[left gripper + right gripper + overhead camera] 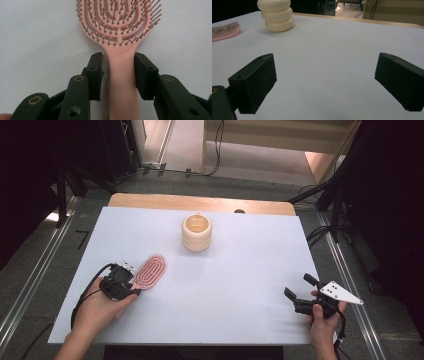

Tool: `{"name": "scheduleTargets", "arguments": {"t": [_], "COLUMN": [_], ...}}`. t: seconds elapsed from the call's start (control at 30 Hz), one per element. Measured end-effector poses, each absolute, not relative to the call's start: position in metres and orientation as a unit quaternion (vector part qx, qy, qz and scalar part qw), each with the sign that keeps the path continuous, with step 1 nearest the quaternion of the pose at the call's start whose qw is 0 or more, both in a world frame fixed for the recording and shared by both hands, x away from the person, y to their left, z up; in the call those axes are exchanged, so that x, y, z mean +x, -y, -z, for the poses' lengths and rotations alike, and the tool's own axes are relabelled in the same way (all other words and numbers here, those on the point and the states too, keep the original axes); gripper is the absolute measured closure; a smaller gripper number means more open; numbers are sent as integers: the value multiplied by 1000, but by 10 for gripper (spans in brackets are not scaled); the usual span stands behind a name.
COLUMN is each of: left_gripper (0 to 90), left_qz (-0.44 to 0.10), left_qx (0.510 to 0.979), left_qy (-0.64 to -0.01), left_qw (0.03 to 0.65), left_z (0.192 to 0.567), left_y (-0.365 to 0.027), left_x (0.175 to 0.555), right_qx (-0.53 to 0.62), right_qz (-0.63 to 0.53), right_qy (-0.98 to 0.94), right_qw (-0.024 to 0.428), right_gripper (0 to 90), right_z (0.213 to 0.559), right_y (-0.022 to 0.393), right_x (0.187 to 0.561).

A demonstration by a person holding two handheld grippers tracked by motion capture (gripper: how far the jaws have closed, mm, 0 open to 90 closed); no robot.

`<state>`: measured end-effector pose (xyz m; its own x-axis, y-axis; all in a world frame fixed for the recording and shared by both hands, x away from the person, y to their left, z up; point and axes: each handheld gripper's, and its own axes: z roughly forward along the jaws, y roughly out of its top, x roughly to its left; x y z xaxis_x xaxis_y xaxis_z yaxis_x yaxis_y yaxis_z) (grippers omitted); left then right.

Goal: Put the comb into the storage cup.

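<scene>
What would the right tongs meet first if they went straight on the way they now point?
Probably nothing soon: the right tongs stand open over bare white table. The cream ribbed holder and pink hairbrush sit off to the left of that line, though depth is hard to judge.

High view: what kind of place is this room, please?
Probably a lab or studio set up for recording: a white-covered table stands between dark stands, cables trail across the floor, and metal rails run alongside it.
</scene>
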<state>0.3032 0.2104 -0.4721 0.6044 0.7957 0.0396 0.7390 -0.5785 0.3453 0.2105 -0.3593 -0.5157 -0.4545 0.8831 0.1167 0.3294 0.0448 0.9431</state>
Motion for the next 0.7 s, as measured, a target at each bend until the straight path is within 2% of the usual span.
{"name": "scheduleTargets", "arguments": {"t": [0.13, 0.33, 0.7], "left_gripper": [632, 701, 707], "left_qz": [-83, -88, -92], "left_qx": [885, 892, 898], "left_qy": [-438, -424, -401], "left_qw": [136, 127, 159], "left_z": [471, 470, 471], "left_y": [-209, -206, -213], "left_x": [308, 308, 305], "right_qx": [450, 452, 457], "right_qz": [-523, -523, -518], "right_qy": [-674, -672, -672], "right_qw": [264, 265, 267], "right_gripper": [21, 21, 21], "right_z": [516, 516, 514], "right_y": [359, 359, 359], "right_x": [210, 210, 211]}}
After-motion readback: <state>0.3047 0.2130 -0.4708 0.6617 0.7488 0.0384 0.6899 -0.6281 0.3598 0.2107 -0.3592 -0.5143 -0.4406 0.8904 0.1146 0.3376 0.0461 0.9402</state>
